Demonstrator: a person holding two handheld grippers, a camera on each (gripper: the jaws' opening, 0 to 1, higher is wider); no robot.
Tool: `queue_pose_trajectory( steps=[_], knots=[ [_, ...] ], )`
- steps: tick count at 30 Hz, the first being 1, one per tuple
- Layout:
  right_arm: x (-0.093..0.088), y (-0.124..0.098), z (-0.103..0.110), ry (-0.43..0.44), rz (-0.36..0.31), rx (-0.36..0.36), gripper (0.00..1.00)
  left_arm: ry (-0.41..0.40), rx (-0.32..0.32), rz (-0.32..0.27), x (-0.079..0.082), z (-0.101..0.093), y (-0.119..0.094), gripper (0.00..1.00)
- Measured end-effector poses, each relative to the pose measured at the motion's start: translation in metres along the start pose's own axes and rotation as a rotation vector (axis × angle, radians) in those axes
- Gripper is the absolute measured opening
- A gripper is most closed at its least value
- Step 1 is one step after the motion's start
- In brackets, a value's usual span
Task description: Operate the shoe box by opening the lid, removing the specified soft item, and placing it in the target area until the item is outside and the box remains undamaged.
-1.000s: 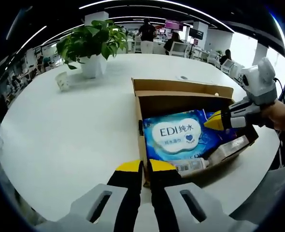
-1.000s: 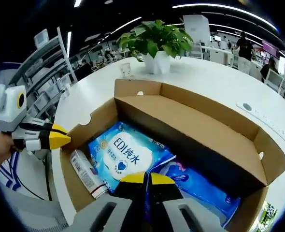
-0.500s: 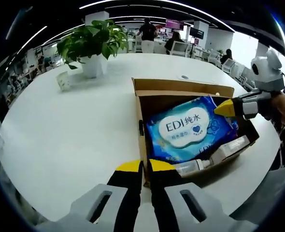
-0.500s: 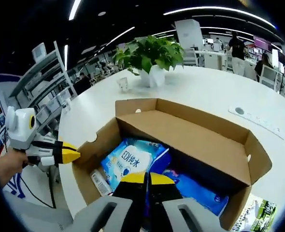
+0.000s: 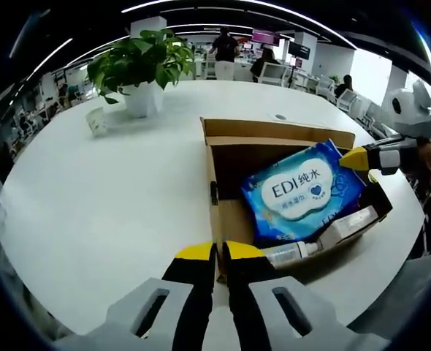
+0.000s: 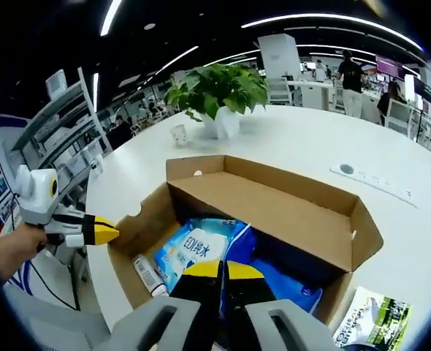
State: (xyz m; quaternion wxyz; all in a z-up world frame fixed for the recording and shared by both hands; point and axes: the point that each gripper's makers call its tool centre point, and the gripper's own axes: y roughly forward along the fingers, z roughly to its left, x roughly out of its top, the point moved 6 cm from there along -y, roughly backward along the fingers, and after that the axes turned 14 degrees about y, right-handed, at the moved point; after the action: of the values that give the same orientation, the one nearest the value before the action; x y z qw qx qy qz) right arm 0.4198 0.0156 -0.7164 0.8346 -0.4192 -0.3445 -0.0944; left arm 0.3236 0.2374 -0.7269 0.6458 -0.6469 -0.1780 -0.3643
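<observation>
— Cardboard box [image 5: 274,139] open near the tabletop [image 5: 113,190] edge; where's the wipes pack [image 5: 303,191]?
— Tilted up inside it, my right gripper [image 5: 356,159] pinching its corner.
— And the left gripper [image 5: 220,252]?
— Closed on the box's near wall.
— Right view?
— Pack [image 6: 201,245] held between my closed jaws [image 6: 220,269]; left gripper [image 6: 102,231] beside the box [image 6: 274,212].

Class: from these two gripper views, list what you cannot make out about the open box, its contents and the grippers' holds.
- Right gripper jaws meet at the blue wipes pack; the pinch itself is hidden behind the jaws in the right gripper view.
- Label on the white tube: too small, left gripper view.
- Printed packet: partly past the frame edge, right gripper view.
- Box floor under the pack: covered.
</observation>
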Motion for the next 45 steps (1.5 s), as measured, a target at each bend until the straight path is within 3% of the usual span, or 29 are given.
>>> queue_pose_trajectory(
  steps=[13,22,27,37,45],
  knots=[
    [-0.005,-0.014,-0.012,0.030,-0.036,-0.007,0.00,0.016,-0.008,0.024,0.002,0.002,-0.001,0.04],
    [-0.012,-0.017,-0.018,0.064,-0.044,-0.007,0.00,0.111,0.005,-0.012,0.023,-0.002,-0.009,0.11],
    [-0.015,-0.017,-0.023,0.074,-0.043,-0.012,0.00,0.137,-0.027,-0.027,0.034,-0.010,-0.004,0.13],
    [-0.023,-0.015,-0.033,0.107,-0.034,-0.021,0.00,0.191,-0.094,0.008,0.040,-0.030,0.014,0.17],
    [-0.027,-0.016,-0.036,0.119,-0.036,-0.022,0.00,0.168,-0.169,0.037,0.040,-0.041,0.030,0.22]
  ],
)
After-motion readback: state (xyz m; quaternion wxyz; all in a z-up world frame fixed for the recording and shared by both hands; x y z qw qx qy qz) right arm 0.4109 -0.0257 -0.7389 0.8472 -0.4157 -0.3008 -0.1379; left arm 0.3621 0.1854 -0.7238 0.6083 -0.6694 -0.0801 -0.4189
